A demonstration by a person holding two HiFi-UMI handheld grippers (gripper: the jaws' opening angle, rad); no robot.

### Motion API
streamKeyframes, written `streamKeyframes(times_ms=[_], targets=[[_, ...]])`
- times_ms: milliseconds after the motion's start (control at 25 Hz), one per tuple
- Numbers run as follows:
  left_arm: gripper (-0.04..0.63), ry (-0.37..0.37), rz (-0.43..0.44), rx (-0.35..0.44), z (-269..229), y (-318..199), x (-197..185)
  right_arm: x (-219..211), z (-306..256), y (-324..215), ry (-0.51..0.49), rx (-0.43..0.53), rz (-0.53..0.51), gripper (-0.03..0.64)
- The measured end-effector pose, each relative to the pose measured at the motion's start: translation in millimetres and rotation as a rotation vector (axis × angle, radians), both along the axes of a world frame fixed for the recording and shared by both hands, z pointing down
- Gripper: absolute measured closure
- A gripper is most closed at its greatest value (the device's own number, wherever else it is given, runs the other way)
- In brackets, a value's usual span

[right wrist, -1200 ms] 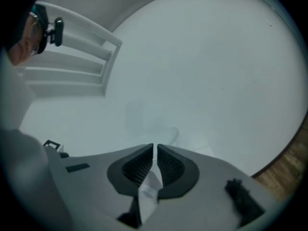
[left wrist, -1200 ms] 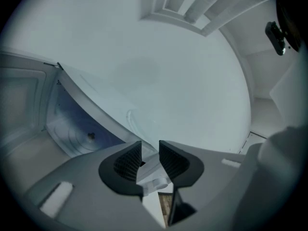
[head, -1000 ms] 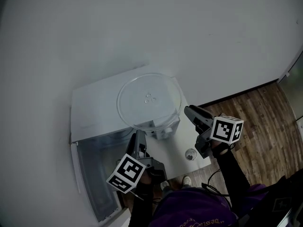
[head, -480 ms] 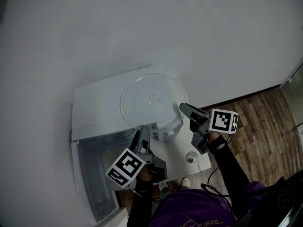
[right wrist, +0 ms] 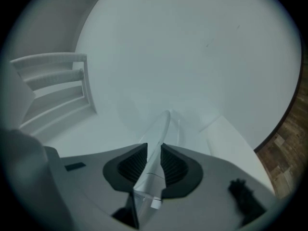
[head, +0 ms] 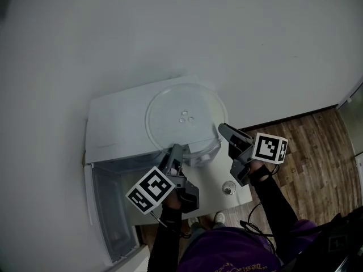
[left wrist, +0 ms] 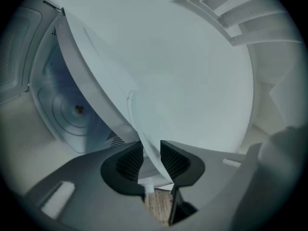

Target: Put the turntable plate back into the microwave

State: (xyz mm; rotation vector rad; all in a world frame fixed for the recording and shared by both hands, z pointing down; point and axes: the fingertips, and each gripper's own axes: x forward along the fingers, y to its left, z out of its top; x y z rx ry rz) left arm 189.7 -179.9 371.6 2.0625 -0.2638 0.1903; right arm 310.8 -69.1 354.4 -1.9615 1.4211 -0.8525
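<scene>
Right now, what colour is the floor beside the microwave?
The floor is brown wood planks; head view.

Clear round turntable plate [head: 184, 123], level over white microwave [head: 113, 123], door [head: 110, 208] swung open

your left gripper [left wrist: 150, 160] has just been closing its jaws, and the pads press on the rim of the glass turntable plate [left wrist: 140, 129]. to the left, the microwave [left wrist: 91, 71] cavity gapes open, a small hub [left wrist: 78, 109] set amid concentric rings.
</scene>
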Motion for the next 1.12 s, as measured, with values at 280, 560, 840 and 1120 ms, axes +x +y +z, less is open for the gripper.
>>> streamKeyframes(times_ms=[280, 560, 840, 1120], targets=[[0.507, 0.112, -0.021, -0.117, 1, 0, 3, 2, 1, 2, -0.015, 0.022, 0.014, 0.525], [0.52, 0.165, -0.038, -0.177, 2, -1, 3, 2, -12, -3, 0.053, 0.041, -0.013, 0.523], [0.523, 0.248, -0.051, -0.186, -7, 12, -11, -11, -28, 9, 0.102, 0.056, -0.014, 0.523], [0.528, 0.339, -0.07, -0.177, -33, 20, -27, -27, -47, 14, 0.14, 0.067, -0.03, 0.523]])
